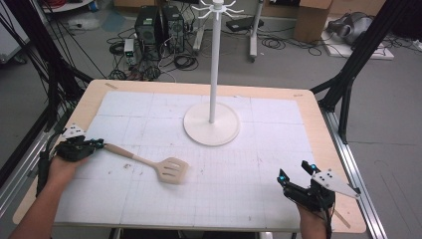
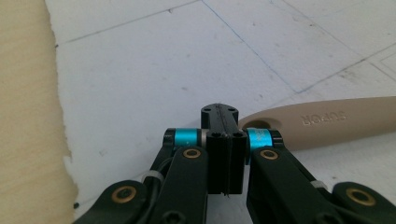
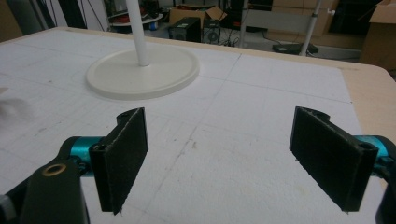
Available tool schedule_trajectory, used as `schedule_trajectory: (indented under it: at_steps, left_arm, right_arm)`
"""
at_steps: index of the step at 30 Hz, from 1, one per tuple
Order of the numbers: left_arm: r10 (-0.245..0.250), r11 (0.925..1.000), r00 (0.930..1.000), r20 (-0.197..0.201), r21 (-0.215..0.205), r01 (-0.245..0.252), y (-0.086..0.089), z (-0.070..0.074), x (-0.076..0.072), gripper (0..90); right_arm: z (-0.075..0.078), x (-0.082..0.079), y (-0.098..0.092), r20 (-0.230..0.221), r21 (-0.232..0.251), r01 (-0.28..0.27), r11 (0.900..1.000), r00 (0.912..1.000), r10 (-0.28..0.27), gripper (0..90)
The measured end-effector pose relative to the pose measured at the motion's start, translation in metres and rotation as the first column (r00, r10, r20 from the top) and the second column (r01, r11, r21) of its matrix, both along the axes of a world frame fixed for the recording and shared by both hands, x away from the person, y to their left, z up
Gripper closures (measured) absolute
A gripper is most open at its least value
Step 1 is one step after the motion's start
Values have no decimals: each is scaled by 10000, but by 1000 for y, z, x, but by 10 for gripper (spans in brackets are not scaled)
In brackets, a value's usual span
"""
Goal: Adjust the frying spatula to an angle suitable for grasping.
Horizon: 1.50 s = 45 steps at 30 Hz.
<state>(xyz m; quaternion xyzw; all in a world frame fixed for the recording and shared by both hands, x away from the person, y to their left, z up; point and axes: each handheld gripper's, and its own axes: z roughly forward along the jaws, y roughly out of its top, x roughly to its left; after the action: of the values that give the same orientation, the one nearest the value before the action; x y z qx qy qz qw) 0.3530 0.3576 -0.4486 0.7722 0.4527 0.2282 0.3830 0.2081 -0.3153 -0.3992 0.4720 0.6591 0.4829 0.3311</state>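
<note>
Beige slotted spatula (image 1: 171, 170), smooth handle

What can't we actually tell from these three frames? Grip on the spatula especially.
- Left gripper grip, left gripper view: jaws shut, but their tips cover the spatula handle's end, so contact is unclear.
- High view: the left gripper is too small to settle it.
- Spatula head, high view: blurred, slot count unclear.
- Stand top: hooks cut off by the high view's upper edge.
- Right gripper: open, empty.
</note>
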Motion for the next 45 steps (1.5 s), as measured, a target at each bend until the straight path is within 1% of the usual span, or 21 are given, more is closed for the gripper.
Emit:
schedule_trajectory:
  at_steps: [1,2,4,6,10,12,13,14,18,19,20,21,23,28,29,30,33,35,37,42,45]
  left_arm:
    - [-144,9999,9998,-131,26,144,-3,2,-3,897]
    - [-144,9999,9998,-131,26,144,-3,2,-3,897]
    - [-311,9994,9994,-173,129,313,-7,3,-7,897]
    - [-377,9988,9991,-203,315,383,-13,4,-10,897]
    - [-442,9976,9984,-363,514,460,-21,6,-15,897]
    - [-461,9972,9979,-453,561,487,-24,7,-18,897]
    - [-530,9968,9972,-524,574,560,-28,8,-23,897]
    - [-530,9968,9972,-524,574,560,-28,8,-23,897]
    - [-731,9959,9953,-629,480,761,-39,8,-31,897]
    - [-764,9959,9948,-670,436,794,-42,9,-33,897]
    - [-862,9955,9938,-700,321,886,-49,8,-36,897]
    - [-862,9955,9938,-700,321,886,-49,8,-36,897]
    - [-945,9954,9924,-787,94,955,-57,8,-39,897]
    - [-1150,9933,9895,-872,-193,1138,-72,7,-47,896]
    - [-1196,9924,9890,-874,-405,1164,-77,6,-48,896]
    - [-1196,9924,9890,-874,-405,1164,-77,6,-48,896]
    - [-1241,9911,9880,-922,-596,1190,-81,5,-50,896]
    - [-1321,9892,9866,-959,-758,1251,-84,4,-51,896]
    - [-1472,9863,9843,-971,-893,1387,-87,4,-52,896]
    - [-1336,9868,9870,-898,-1037,1241,-93,2,-54,896]
    - [-1394,9844,9861,-902,-1202,1282,-98,1,-57,896]
  right_arm:
    - [0,0,0,-14,-8,14,10000,10000,-14,184]
    - [0,0,0,-14,-8,14,10000,10000,-14,184]
    - [0,0,0,-36,4,32,10000,10000,-32,184]
    - [0,0,0,-27,30,24,10000,10000,-24,184]
    - [1,-1,0,35,17,35,10000,10000,-35,184]
    - [1,-1,-1,50,34,42,10000,10000,-43,184]
    - [1,-1,-2,31,38,50,10000,10000,-50,184]
    - [1,-1,-2,31,38,50,10000,10000,-50,184]
    - [0,0,-2,-22,100,103,9999,9999,-102,184]
    - [0,0,-2,-46,82,79,9999,10000,-79,184]
    - [0,0,-2,-58,88,87,9999,9999,-87,183]
    - [0,0,-2,-58,88,87,9999,9999,-87,183]
    - [0,0,-3,-50,84,134,9999,9999,-134,184]
    - [-3,0,-6,-153,61,214,9998,9997,-213,185]
    - [-3,1,-6,-157,39,210,9998,9997,-210,185]
    - [-3,1,-6,-157,39,210,9998,9997,-210,185]
    - [-4,2,-5,-250,34,186,9998,9995,-185,186]
    - [-5,3,-4,-261,-34,140,9999,9996,-141,186]
    - [-5,3,-4,-285,11,168,9999,9995,-167,186]
    - [-5,3,-4,-312,23,186,9998,9993,-185,187]
    - [-5,3,-5,-300,53,219,9997,9993,-217,187]
